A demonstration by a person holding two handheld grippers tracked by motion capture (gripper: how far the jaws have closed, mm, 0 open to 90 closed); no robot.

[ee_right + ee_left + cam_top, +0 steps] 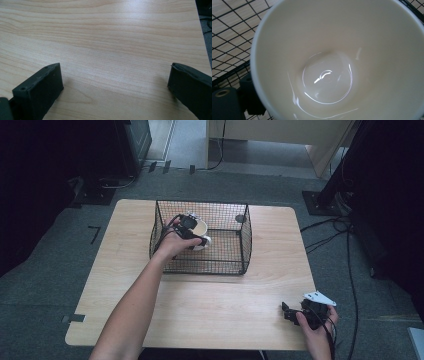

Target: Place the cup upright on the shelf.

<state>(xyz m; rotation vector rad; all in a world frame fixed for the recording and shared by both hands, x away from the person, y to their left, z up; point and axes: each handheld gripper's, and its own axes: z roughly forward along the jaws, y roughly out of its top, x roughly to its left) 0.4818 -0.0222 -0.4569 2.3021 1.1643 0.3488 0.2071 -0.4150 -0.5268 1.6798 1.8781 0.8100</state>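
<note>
A cream cup is held inside the black wire basket at the middle of the table, with my left gripper shut on it. In the left gripper view the cup's empty glossy inside faces the camera. One black finger presses the outside of its wall at lower left, and the other finger is hidden. Basket wires and the wooden top show behind. My right gripper rests near the table's front right corner, open, with bare wood between its fingers.
The light wooden table has rounded corners and grey floor around it. Cables trail on the floor at right, and dark stands rise at the back left and right.
</note>
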